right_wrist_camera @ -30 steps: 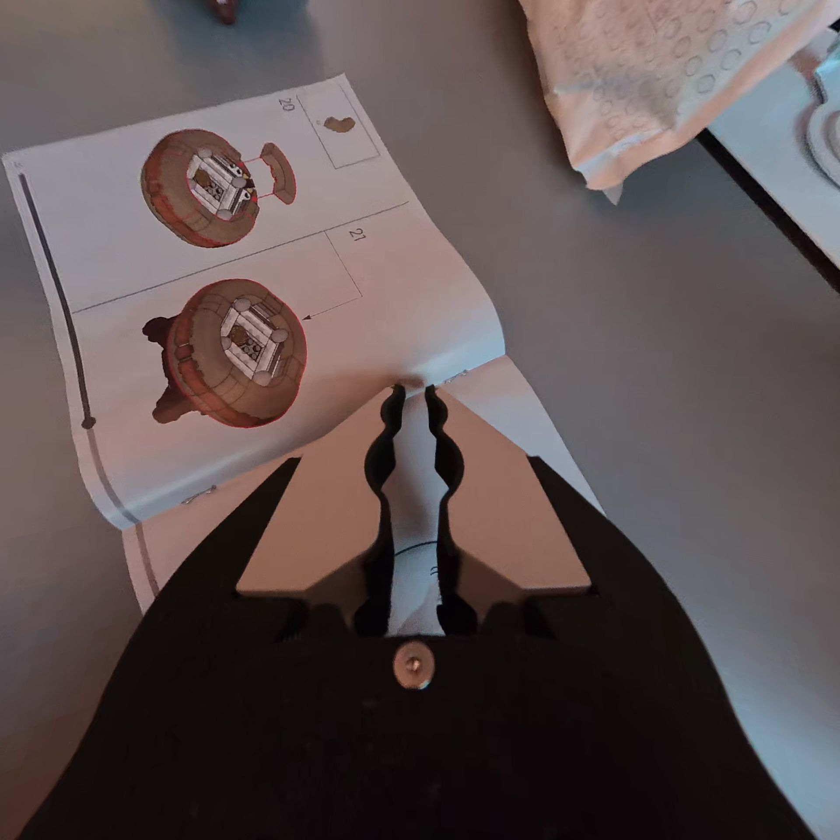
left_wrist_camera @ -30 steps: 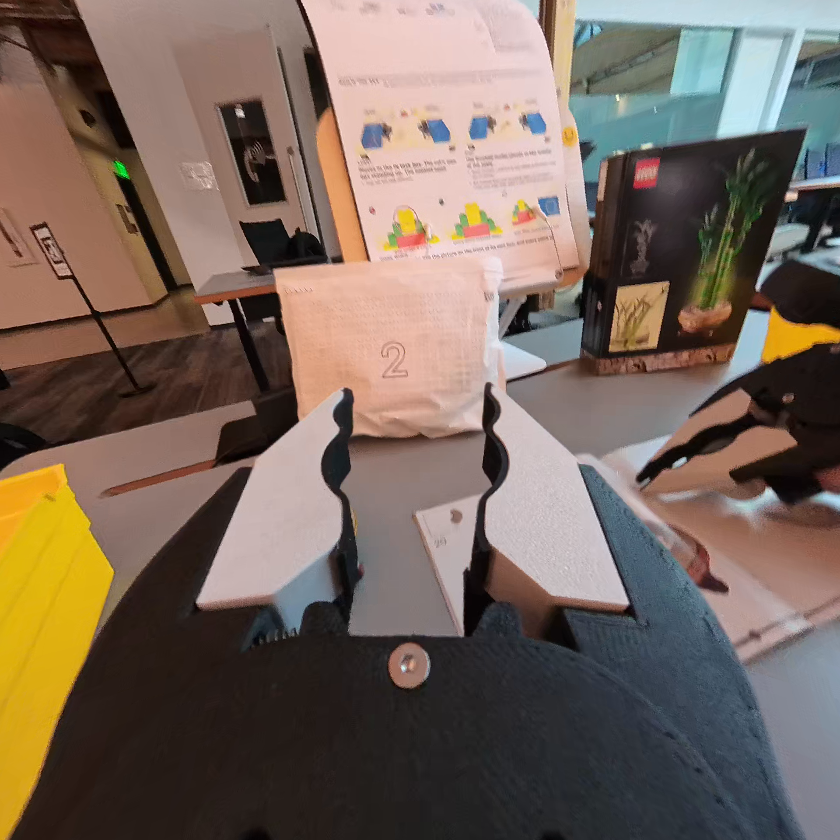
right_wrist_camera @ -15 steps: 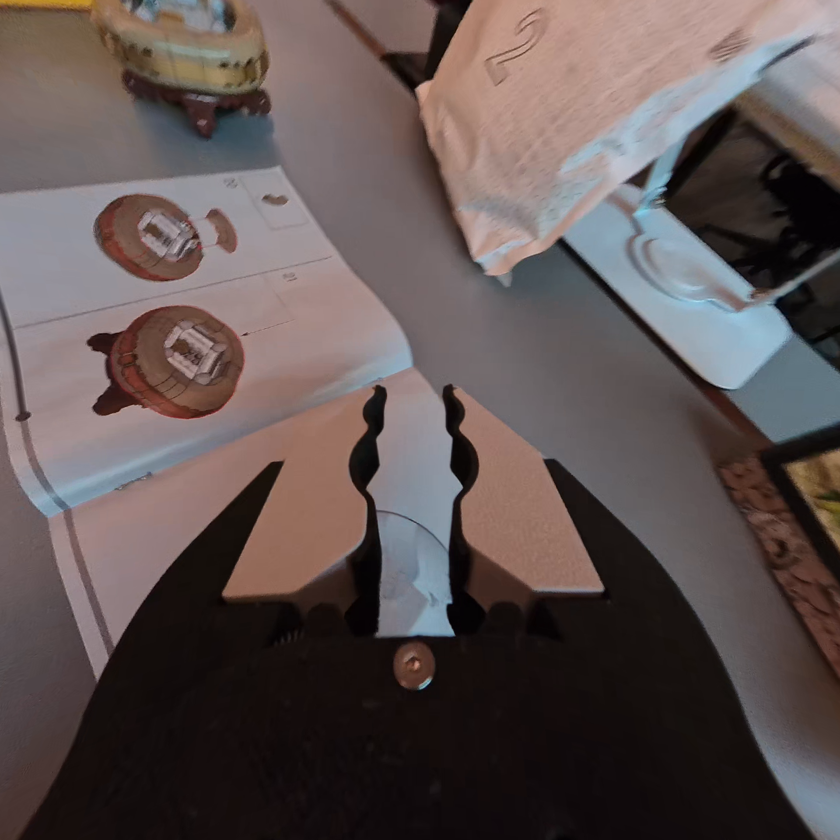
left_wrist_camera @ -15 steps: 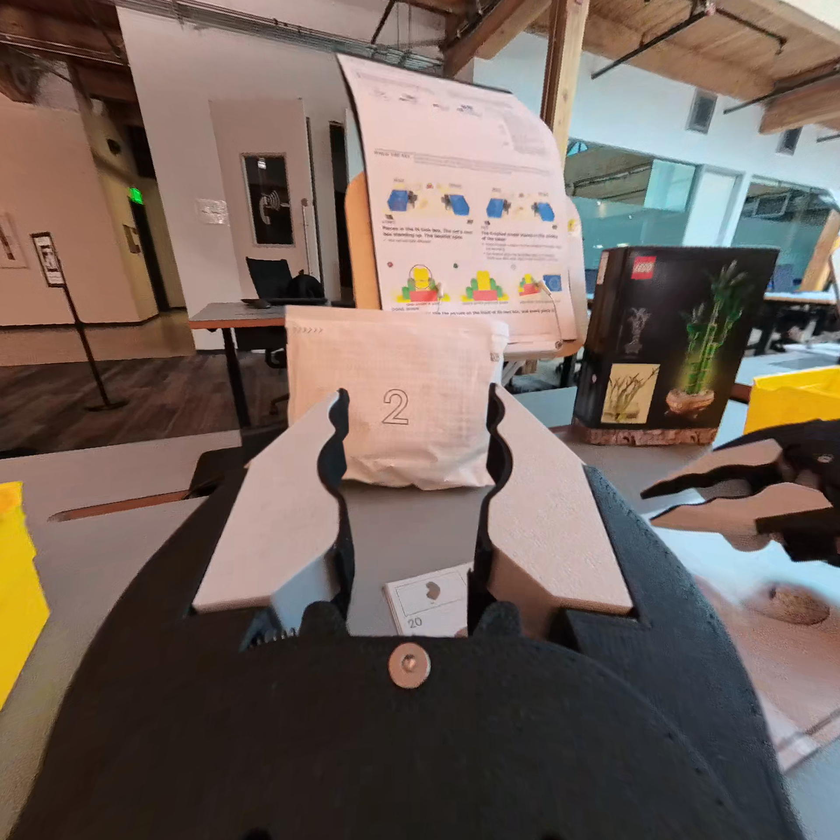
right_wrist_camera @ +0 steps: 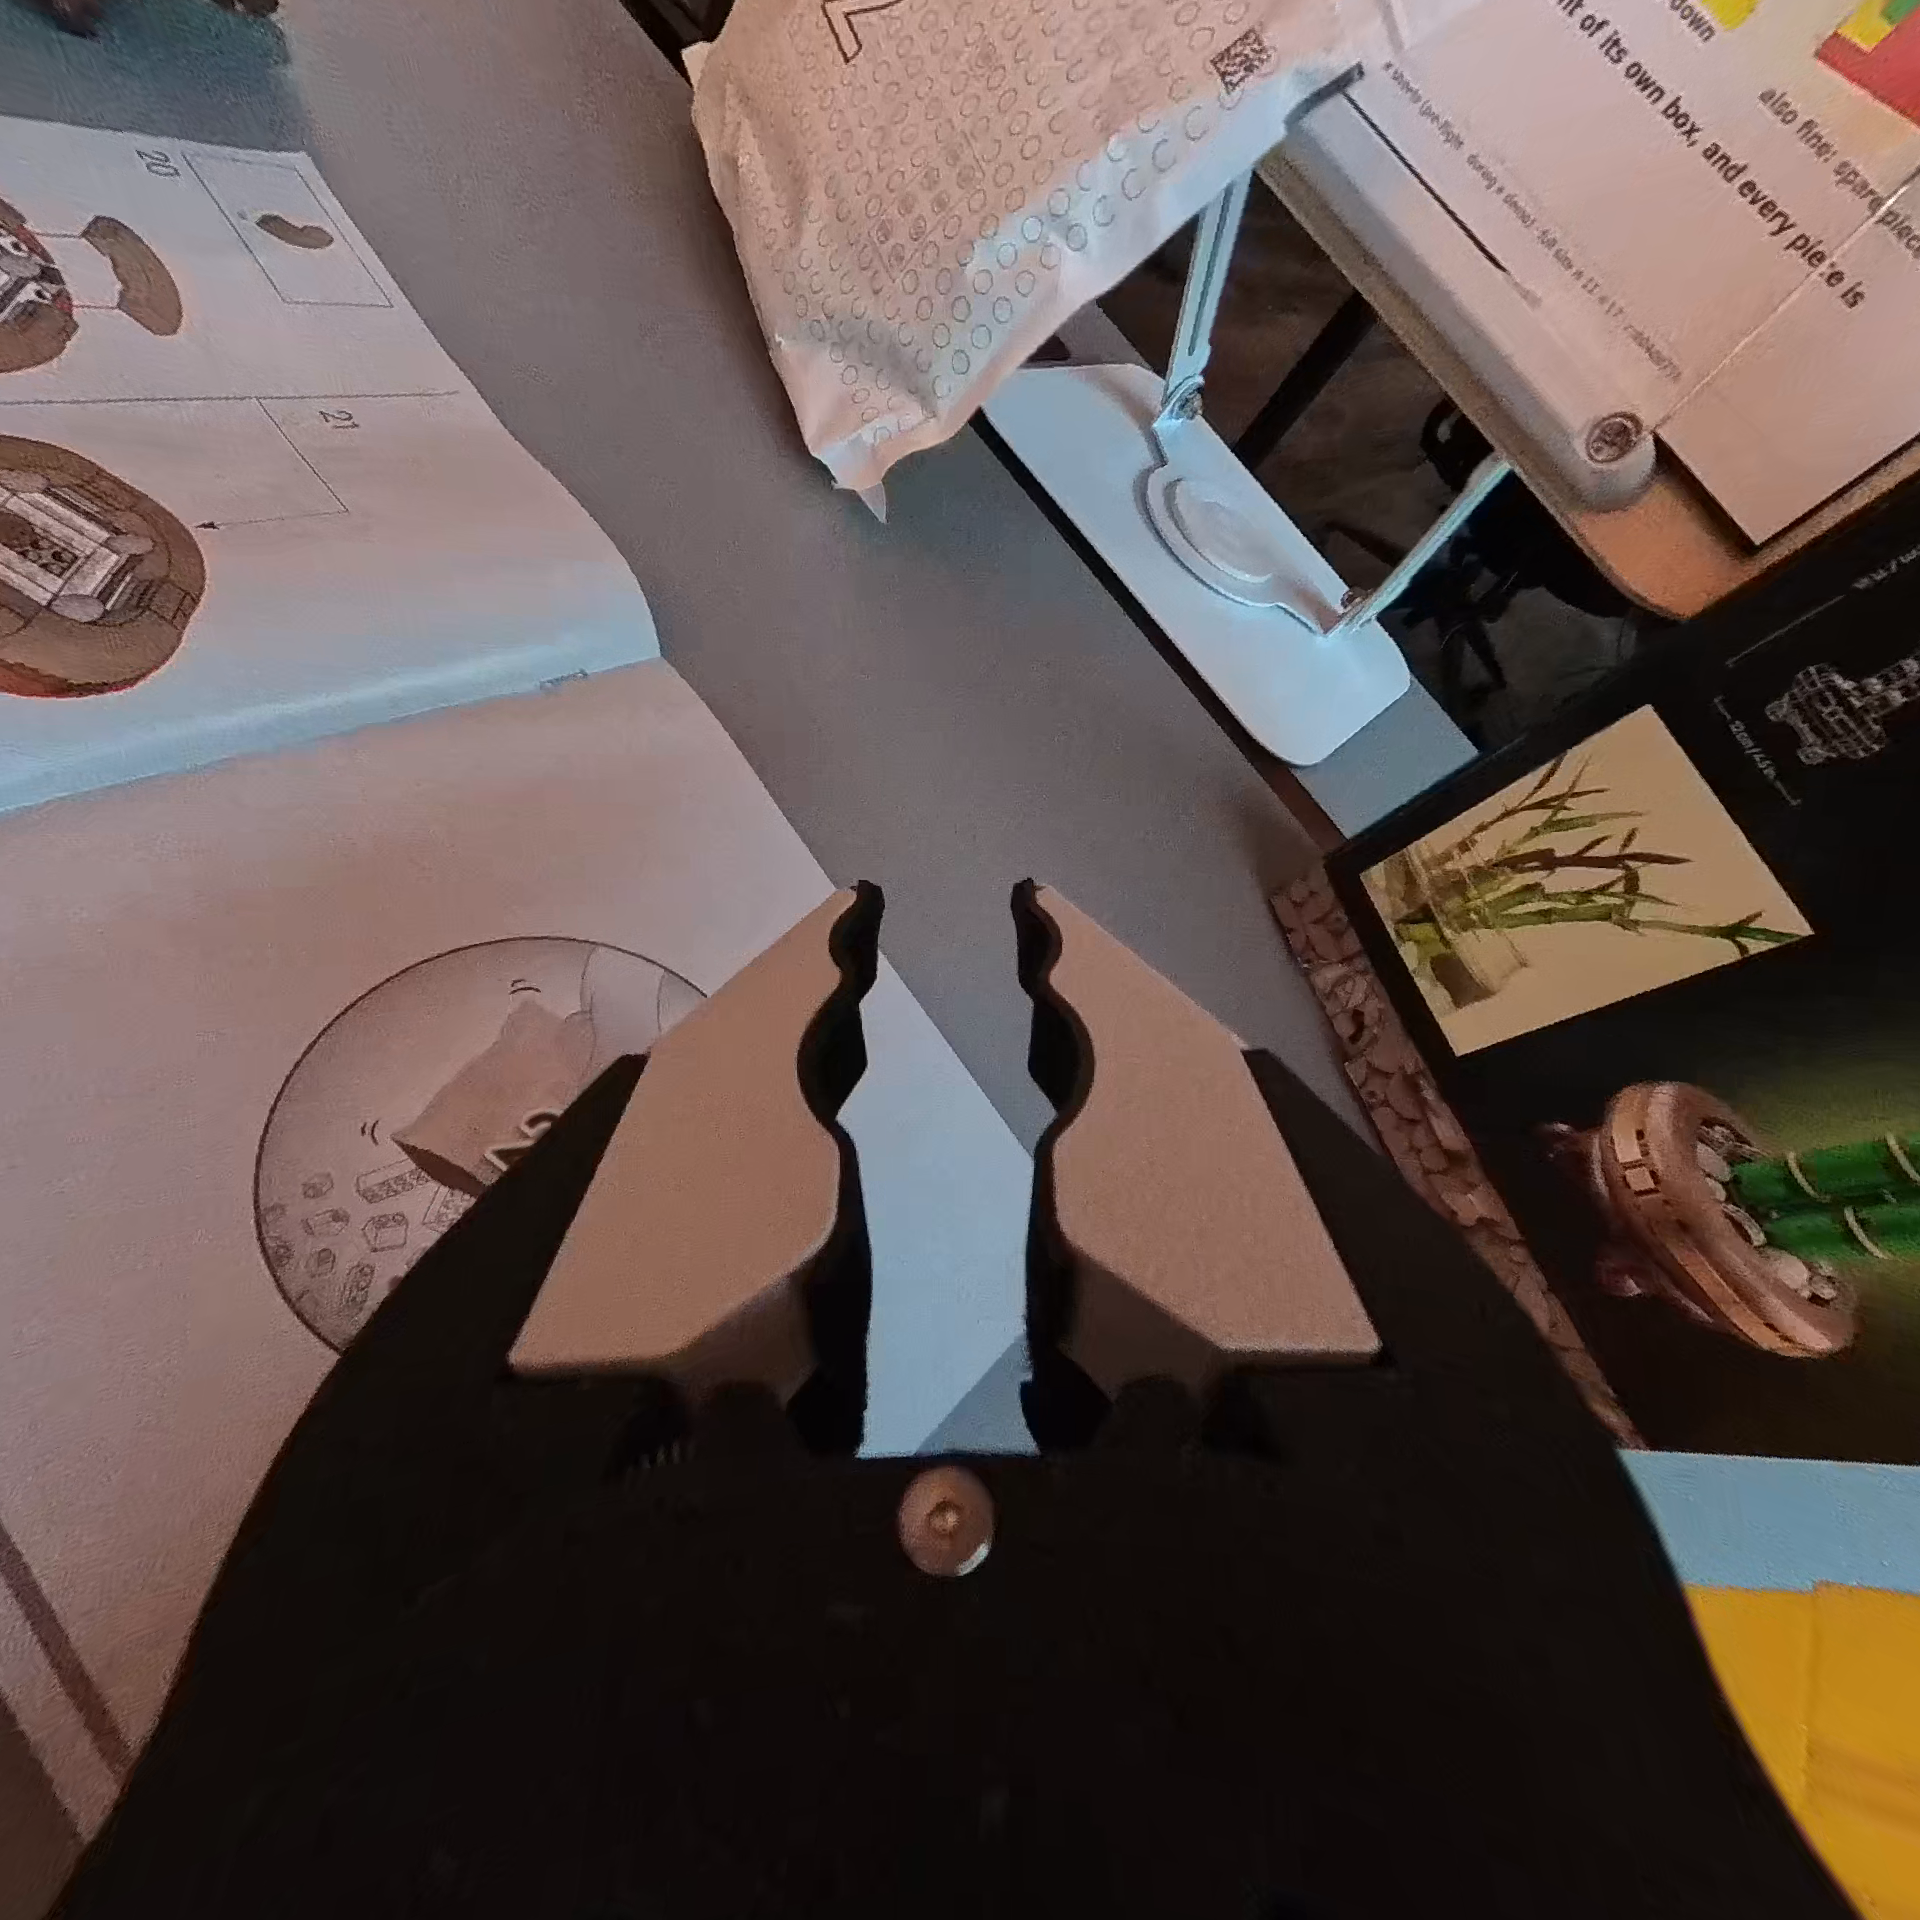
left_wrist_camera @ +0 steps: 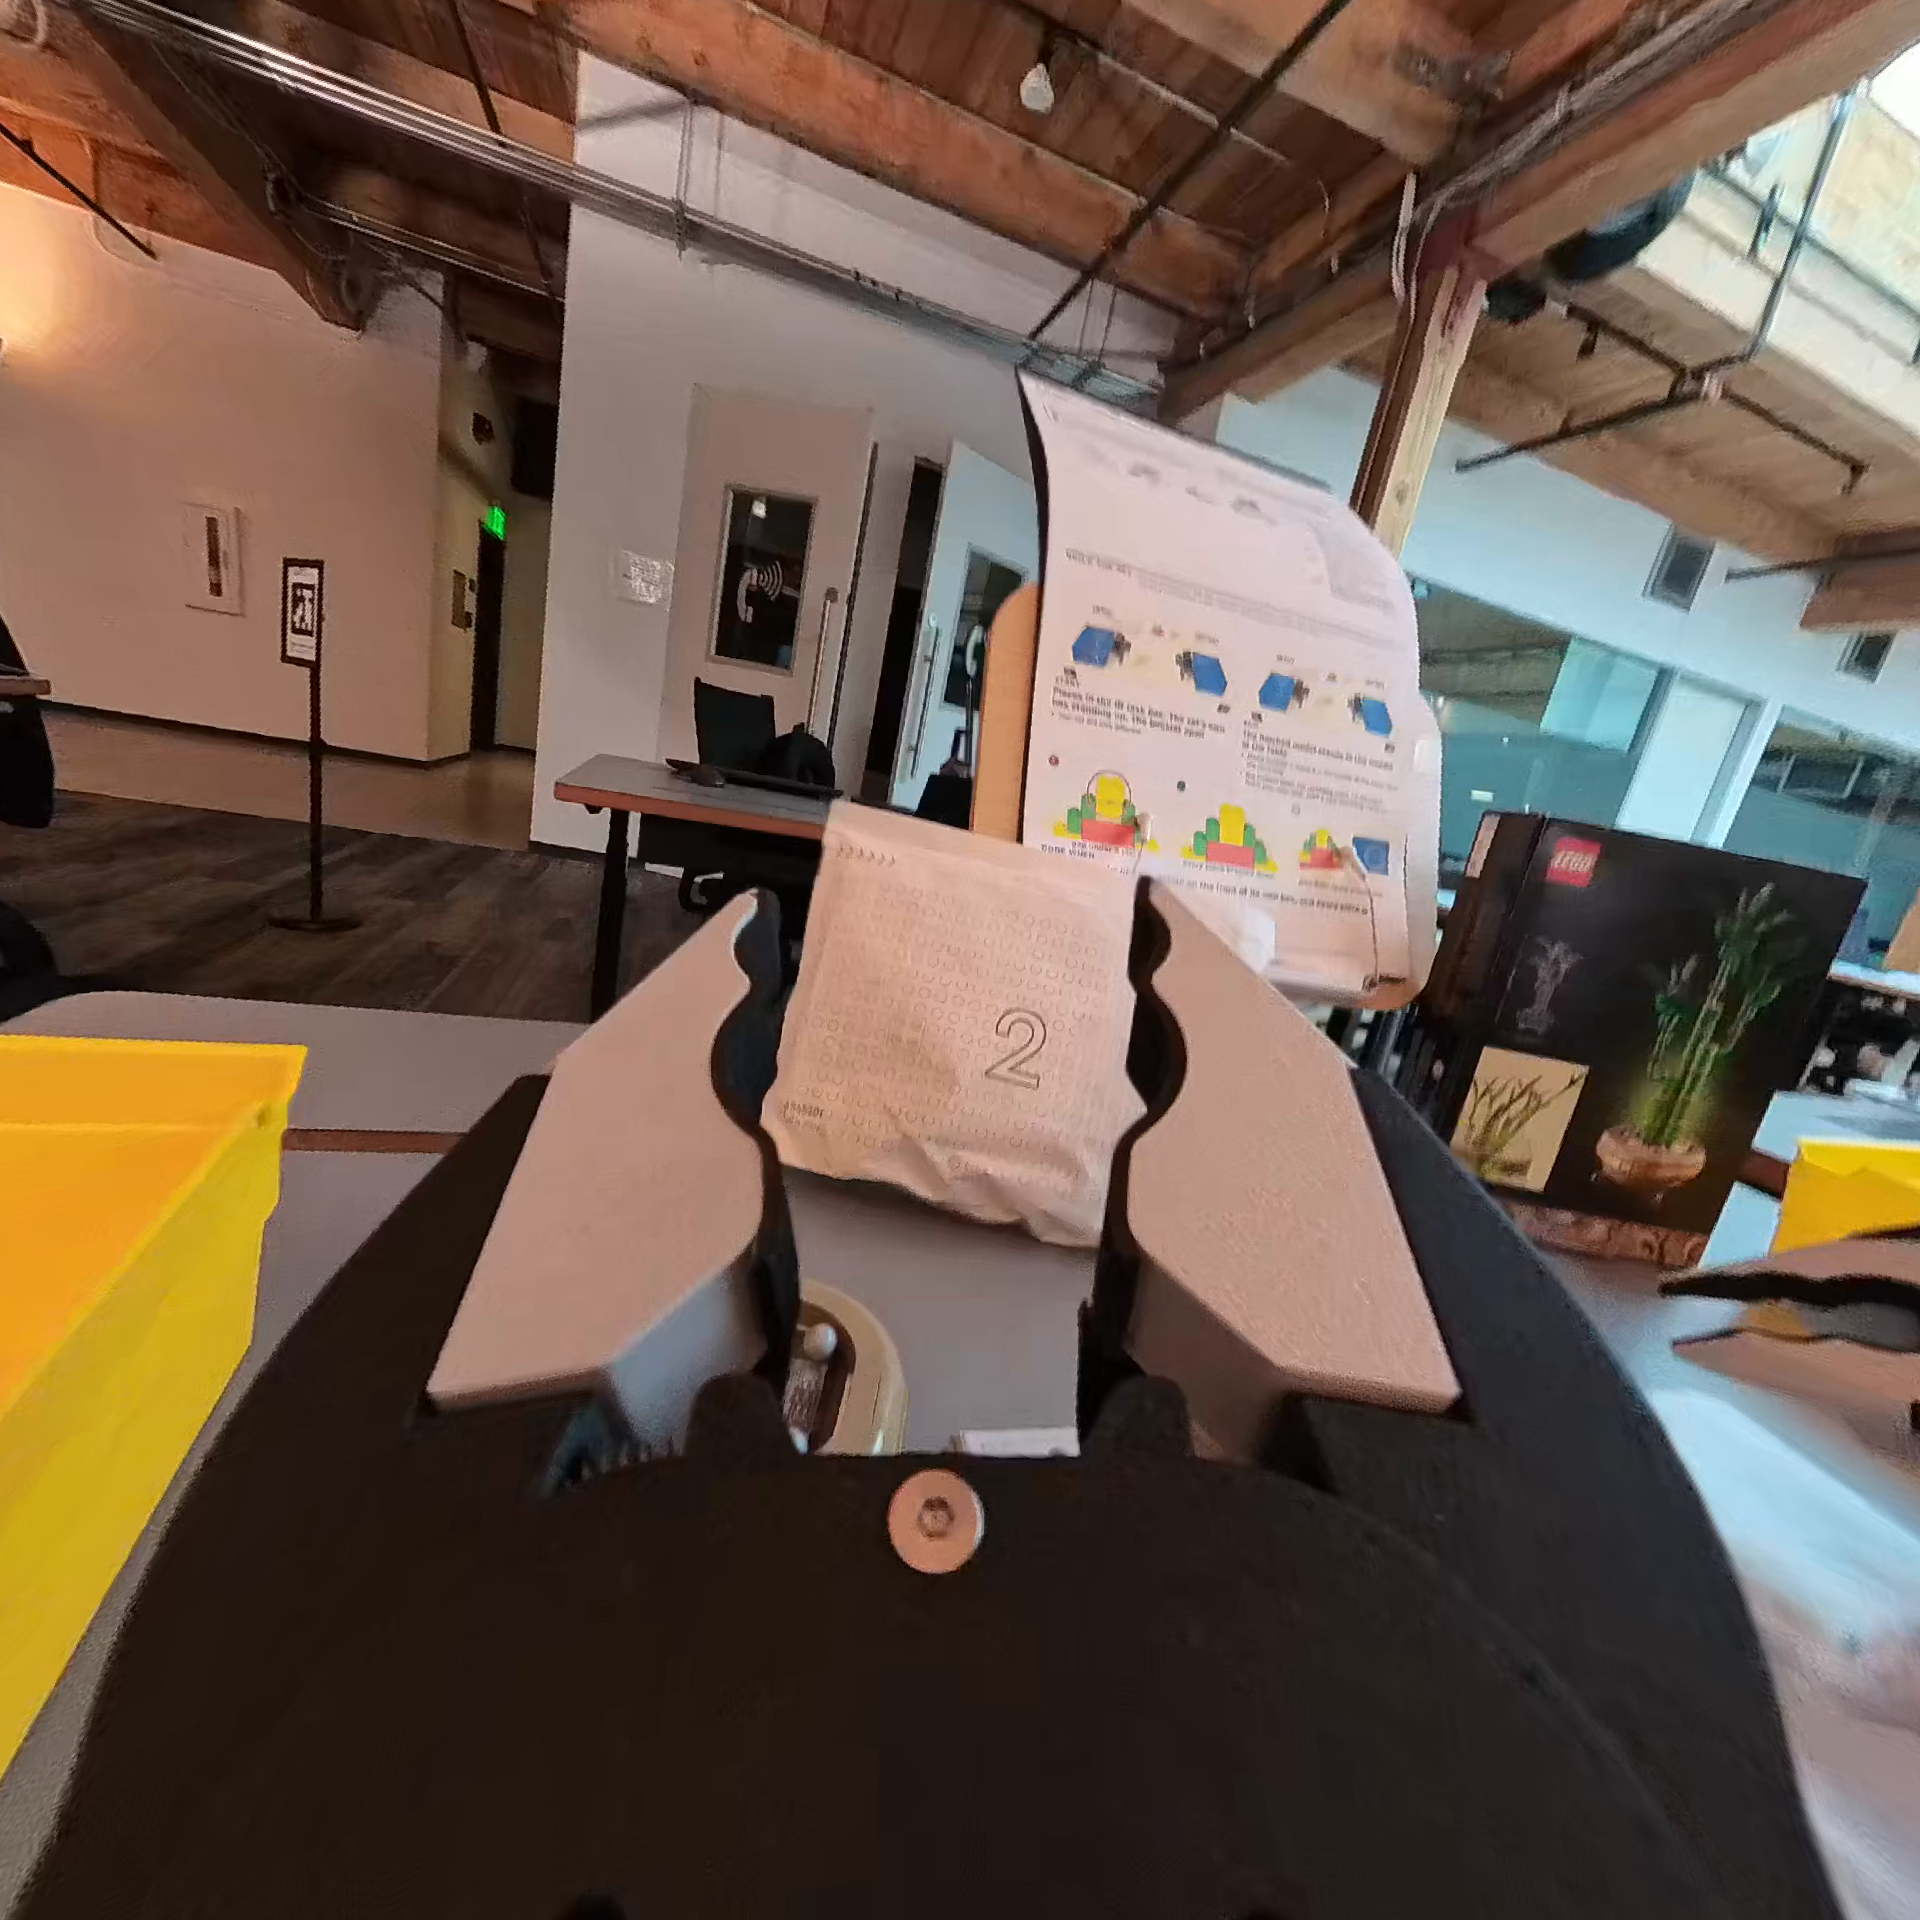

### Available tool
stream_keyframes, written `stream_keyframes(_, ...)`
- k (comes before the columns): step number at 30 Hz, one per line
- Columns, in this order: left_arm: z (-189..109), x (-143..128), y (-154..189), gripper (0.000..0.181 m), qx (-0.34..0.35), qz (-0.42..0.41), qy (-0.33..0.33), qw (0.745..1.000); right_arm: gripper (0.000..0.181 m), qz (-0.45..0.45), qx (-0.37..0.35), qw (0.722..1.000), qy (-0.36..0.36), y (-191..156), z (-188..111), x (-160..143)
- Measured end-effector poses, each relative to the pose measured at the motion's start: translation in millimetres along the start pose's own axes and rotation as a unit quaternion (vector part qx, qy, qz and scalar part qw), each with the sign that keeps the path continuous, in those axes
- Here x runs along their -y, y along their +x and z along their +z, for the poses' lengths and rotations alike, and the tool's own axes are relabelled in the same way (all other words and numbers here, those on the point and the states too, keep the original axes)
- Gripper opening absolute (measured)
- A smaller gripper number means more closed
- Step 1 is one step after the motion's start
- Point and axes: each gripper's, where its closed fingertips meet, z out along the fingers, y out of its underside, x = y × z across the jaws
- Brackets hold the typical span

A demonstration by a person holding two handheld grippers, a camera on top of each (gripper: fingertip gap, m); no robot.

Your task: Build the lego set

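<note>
My left gripper is open and empty, held above the grey table. A white paper parts bag stands upright beyond its fingertips. A tan, partly built round Lego pot shows low between its fingers. My right gripper is open and empty, over the right edge of the open instruction booklet. It also shows at the far right of the left wrist view. The bag lies ahead of it, to the upper left of a white stand base.
A black Lego box with a bamboo picture stands at the right. Yellow bins sit at the left and right. A printed sheet hangs on a white stand behind the bag. My right fingertips sit around 40 cm from my left ones.
My right gripper has lifted off the booklet fold, swung right toward the box and opened wider. My left gripper has tilted up and shifted left, so the pot now shows between its fingers.
</note>
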Motion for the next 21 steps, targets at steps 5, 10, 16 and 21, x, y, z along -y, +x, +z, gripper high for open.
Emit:
stream_keyframes(5,5,-14,0,0.066,0.012,0.045,-0.037,0.998,0.026,0.019,-0.014,1.0,0.008,11,-3,-4)
stream_keyframes(10,1,-5,-33,0.067,0.073,0.116,-0.058,0.989,0.026,0.023,-0.022,0.999,0.004,16,-2,-9)
stream_keyframes(16,6,-64,-49,0.099,0.07,0.079,-0.213,0.971,0.026,0.012,-0.013,1.0,0.005,11,1,-5)
stream_keyframes(21,6,-117,-48,0.118,0.047,0.107,-0.313,0.942,0.026,-0.014,-0.005,1.0,-0.004,3,4,-5)
